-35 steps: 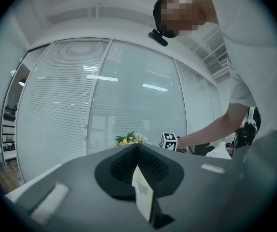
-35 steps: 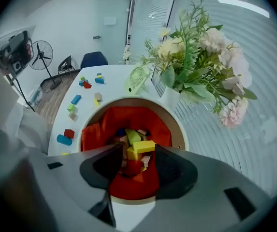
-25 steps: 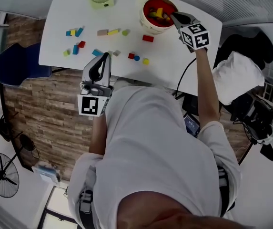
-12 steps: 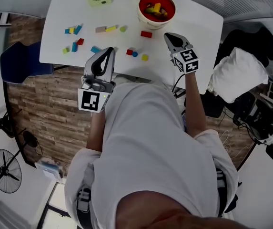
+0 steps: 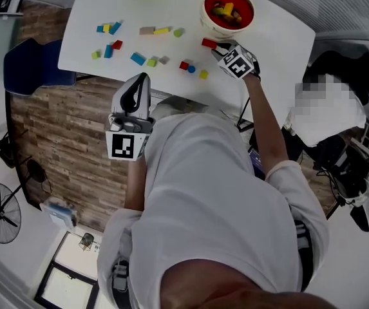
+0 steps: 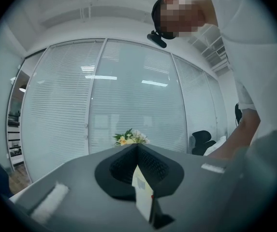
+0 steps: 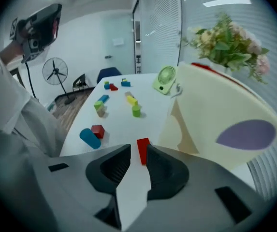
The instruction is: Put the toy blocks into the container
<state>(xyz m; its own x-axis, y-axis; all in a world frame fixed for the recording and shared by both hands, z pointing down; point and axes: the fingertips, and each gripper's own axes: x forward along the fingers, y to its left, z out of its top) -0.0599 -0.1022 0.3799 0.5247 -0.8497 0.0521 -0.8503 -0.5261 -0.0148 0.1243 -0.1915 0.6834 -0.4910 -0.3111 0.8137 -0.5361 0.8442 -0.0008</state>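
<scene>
The white table (image 5: pixel 274 37) stands in a glass-walled office, and it shows a job only partly done. Several blocks already lie in the red-lined container (image 5: pixel 208 26), but over a dozen are scattered on the top. Your right gripper (image 7: pixel 137 153) is low over the table with its jaws opening. The red block (image 7: pixel 142 150) lies on the surface between the tips, and no pad is pressing on it yet. I'd call this the start of the next pick. The container's cream wall (image 7: pixel 225 115) rises close on the right of those jaws, so you have little side room there. To the left of the jaws the table is bare out to a blue cylinder (image 7: pixel 89 138) and a red cube (image 7: pixel 97 130). Farther ahead lie more blocks and a small green fan (image 7: pixel 166 78). Your left gripper (image 6: pixel 137 149) has its jaws closed on nothing. It hangs off the near edge of the table, pointing up towards the blinds, well apart from every block. Nothing stands between the red block and the container, so the carry looks short and clear.
</scene>
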